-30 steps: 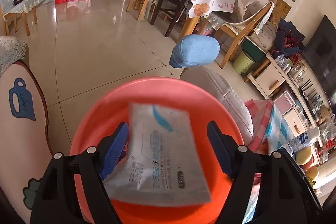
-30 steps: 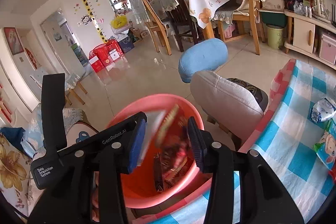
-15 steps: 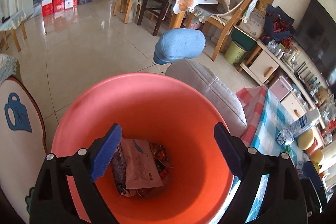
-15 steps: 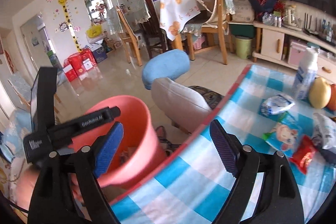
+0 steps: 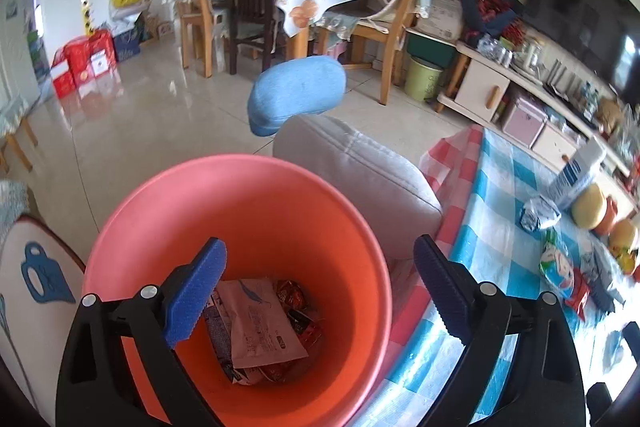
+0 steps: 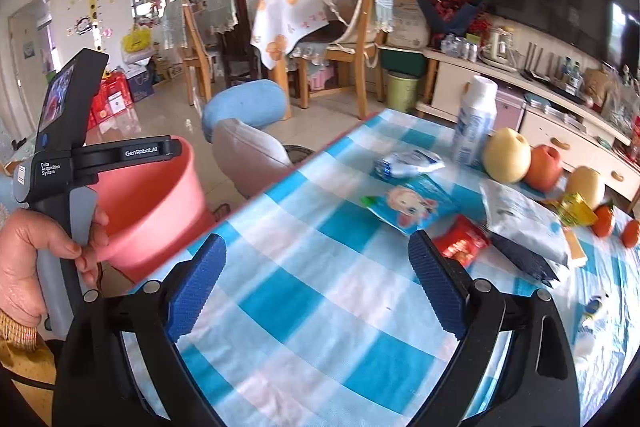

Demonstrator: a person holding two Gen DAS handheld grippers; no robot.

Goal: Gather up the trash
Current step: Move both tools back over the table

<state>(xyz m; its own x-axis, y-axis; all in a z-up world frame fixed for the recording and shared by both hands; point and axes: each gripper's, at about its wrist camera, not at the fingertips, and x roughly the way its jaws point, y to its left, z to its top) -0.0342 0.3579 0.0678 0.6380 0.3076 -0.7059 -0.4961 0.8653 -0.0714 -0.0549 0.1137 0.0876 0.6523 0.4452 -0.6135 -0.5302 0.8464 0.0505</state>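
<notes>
The left gripper (image 5: 320, 287) points steeply downward, its two blue-padded fingers (image 5: 194, 291) spread wide with nothing between them; its jaws have just been opening. The right gripper (image 6: 316, 287) also tilts downward, jaws wide apart and empty, having just opened too. In the right wrist view, the person's left hand (image 6: 36, 259) grips the left gripper's handle.

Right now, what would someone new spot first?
Probably the big round pink plastic bin, low in the left wrist view, with crumpled wrappers at its bottom. Next, the blue-and-white checked tablecloth beside it, scattered with snack packets and yellow and red fruit.
</notes>
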